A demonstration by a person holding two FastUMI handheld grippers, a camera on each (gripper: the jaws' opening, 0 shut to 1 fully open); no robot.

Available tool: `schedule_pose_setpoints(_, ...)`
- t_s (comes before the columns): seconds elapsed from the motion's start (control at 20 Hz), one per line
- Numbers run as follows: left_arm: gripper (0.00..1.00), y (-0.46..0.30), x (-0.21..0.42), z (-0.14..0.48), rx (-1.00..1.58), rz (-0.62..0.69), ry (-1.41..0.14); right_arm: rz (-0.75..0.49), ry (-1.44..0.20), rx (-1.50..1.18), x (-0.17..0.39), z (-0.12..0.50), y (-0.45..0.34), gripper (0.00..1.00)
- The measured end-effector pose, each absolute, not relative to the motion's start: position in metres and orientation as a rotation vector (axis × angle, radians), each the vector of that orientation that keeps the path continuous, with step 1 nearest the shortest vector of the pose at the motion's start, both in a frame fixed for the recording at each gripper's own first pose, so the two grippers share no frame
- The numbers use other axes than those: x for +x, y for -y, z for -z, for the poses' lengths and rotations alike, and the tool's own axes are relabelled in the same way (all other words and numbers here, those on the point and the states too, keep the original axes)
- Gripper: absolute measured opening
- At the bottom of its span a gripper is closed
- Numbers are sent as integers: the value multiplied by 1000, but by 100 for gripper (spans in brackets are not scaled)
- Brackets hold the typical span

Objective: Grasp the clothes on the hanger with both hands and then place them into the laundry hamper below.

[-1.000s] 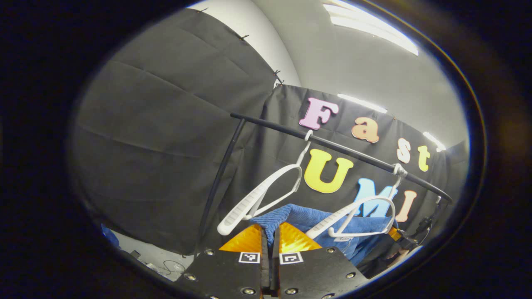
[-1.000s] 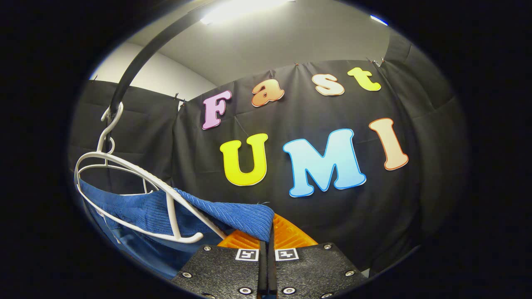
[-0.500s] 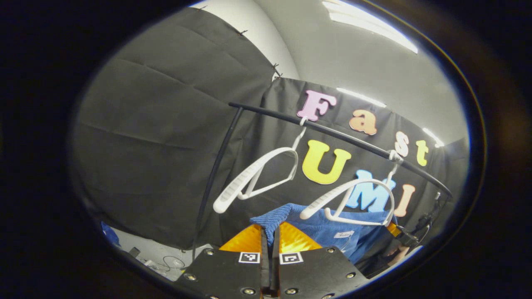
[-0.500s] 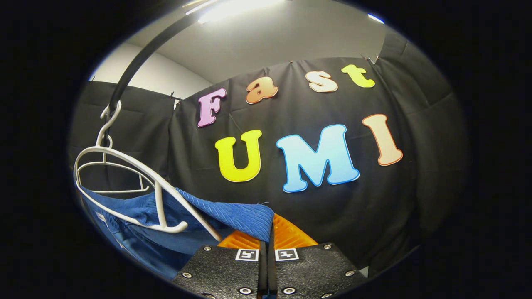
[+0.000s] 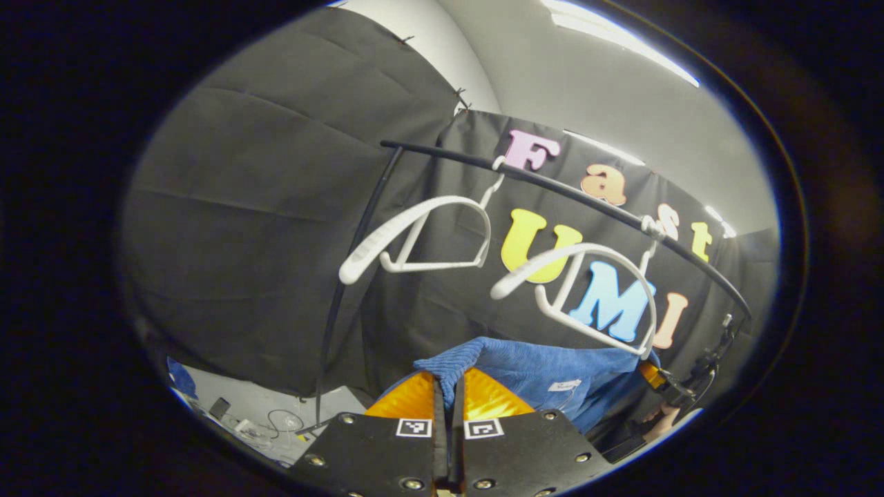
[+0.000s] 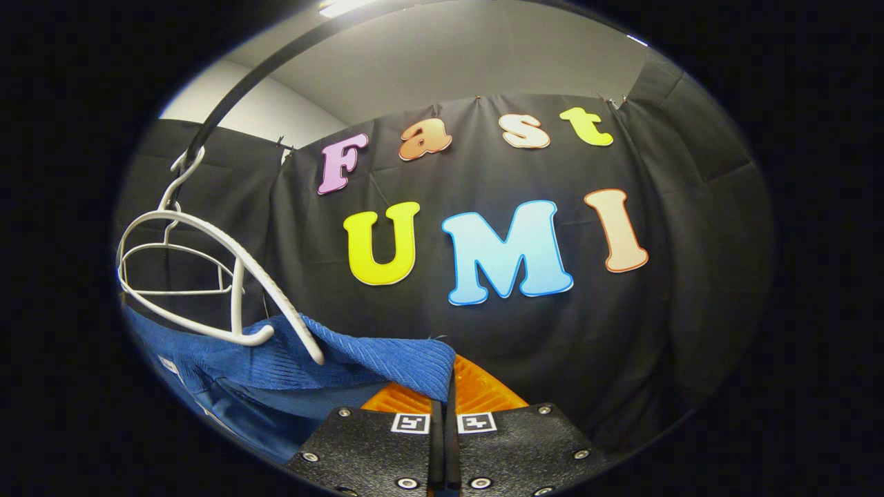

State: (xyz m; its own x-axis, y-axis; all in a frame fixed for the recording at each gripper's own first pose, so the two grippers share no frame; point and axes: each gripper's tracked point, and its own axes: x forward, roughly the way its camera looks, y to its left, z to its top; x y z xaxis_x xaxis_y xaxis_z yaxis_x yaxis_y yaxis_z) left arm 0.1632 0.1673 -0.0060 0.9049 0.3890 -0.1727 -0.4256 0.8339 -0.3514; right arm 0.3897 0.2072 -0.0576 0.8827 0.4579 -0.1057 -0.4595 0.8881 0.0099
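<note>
Both grippers pinch the blue top.
The left gripper (image 5: 449,393) and right gripper (image 6: 447,386) squeeze the blue top (image 6: 359,359) under a white hanger (image 6: 228,269).

We see the left gripper (image 5: 449,393) clamped on the blue garment's (image 5: 545,369) ribbed edge, below two white hangers (image 5: 421,235) hooked on the black rail (image 5: 552,190), the nearer hanger (image 5: 587,290) touching the cloth.

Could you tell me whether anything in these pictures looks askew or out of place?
Yes: the nearer white plastic hanger hangs tilted on the black rail, one arm still caught in the blue knitted garment that both grippers clamp.
</note>
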Motion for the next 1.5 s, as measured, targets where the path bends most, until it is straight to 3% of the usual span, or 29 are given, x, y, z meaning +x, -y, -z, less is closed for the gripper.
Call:
schedule_pose_setpoints(0.5,2,-138,118,22,-401,-412,-139,-457,-222,-51,345,91,-147,0)
schedule_pose_setpoints(0.9,2,-112,77,36,-347,-379,-205,-425,-243,-44,292,81,-116,1)
schedule_pose_setpoints(1.15,3,-99,63,45,-294,-270,-266,-352,-286,-59,233,78,-100,1)
schedule_pose_setpoints(1.3,0,-88,63,49,-235,-150,-318,-294,-289,-69,198,69,-103,1)
schedule_pose_setpoints(1.5,3,-64,64,38,-131,47,-304,-254,-277,-94,148,52,-117,1)
